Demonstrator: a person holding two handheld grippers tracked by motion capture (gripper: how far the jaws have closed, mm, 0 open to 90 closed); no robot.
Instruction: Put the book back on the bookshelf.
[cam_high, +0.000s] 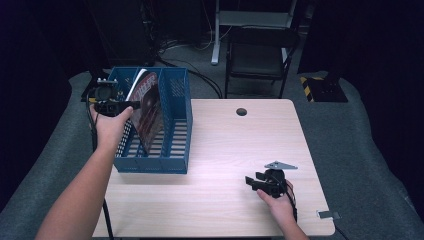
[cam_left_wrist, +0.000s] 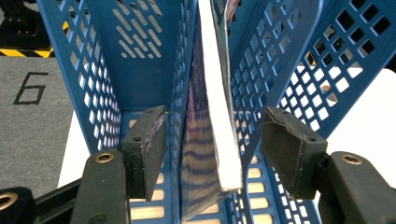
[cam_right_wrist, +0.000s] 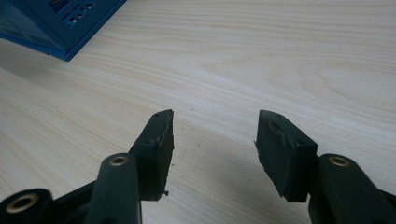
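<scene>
Left hand-held gripper (cam_left_wrist: 212, 140) straddles magazine (cam_left_wrist: 210, 140).

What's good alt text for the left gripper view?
A magazine stands on edge in a blue perforated file rack, between the left gripper's open black fingers, which do not touch it. Grey floor shows at left.
</scene>
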